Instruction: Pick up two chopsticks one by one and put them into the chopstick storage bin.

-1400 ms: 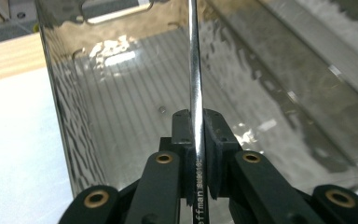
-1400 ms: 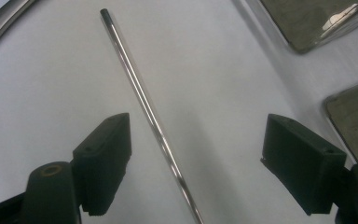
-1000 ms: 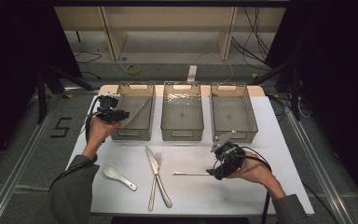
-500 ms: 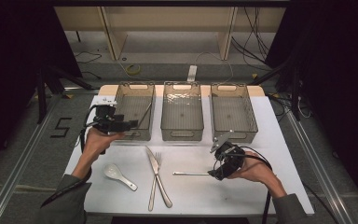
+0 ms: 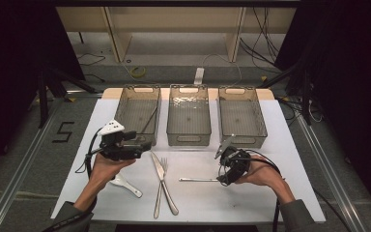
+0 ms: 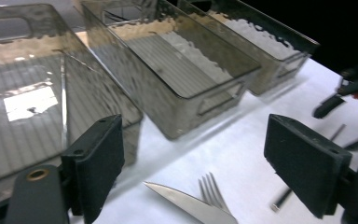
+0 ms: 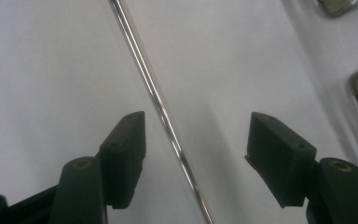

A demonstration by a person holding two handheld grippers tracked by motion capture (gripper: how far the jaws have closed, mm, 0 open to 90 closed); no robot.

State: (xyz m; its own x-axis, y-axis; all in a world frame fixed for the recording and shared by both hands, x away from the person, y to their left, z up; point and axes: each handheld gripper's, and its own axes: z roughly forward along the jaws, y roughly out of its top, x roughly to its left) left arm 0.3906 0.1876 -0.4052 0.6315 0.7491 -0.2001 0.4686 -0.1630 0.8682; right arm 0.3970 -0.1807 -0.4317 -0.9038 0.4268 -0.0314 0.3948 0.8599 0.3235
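1. White sheeting covered the worktop, with dark floor and cables around it.
2. Three clear bins stood in a row at its far edge; the middle bin serves as landmark. Their side-by-side layout suggested sorting, one kind of cutlery per bin.
3. The left bin, beside the middle bin, already held a thin dark rod leaning against its wall; the right bin looked empty.
4. On the person's side of the middle bin lay a knife and fork, crossing each other, and further left a white spoon.
5. The left gripper hovered just in front of the left bin, its fingers wide apart and empty, aimed over the knife and fork, probably lining up the next pick.
6. The right gripper hung low to the near right of the middle bin, fingers open and straddling a slim metal utensil lying flat on the worktop, not yet pinched, apparently ready to close across its handle.
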